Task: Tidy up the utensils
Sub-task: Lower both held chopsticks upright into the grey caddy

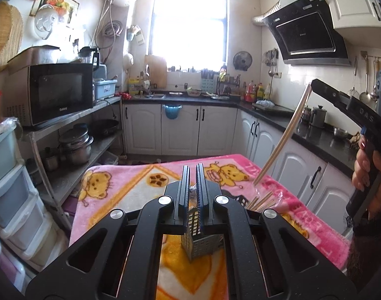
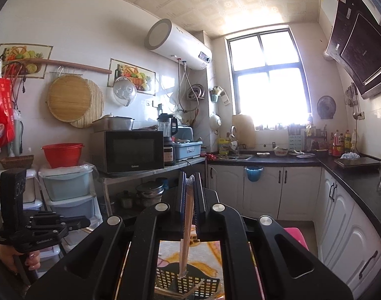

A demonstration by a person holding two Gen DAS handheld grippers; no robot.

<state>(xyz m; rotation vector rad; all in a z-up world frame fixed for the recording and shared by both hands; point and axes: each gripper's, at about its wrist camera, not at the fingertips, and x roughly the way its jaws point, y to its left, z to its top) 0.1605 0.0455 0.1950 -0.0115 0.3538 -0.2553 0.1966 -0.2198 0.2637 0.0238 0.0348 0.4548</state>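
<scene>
Left wrist view: the left gripper (image 1: 193, 175) is clamped on the rim of the perforated metal holder (image 1: 198, 246) just beneath it, steadying it.

Right wrist view: wrapped chopsticks (image 2: 188, 215) are pinched by the right gripper (image 2: 189, 187), hanging over a black basket (image 2: 188, 283). Lowering them into a holder is judged next.

Both wrist views face window (image 1: 189, 25) wall; left tilts toward blanket (image 1: 130, 190).
</scene>
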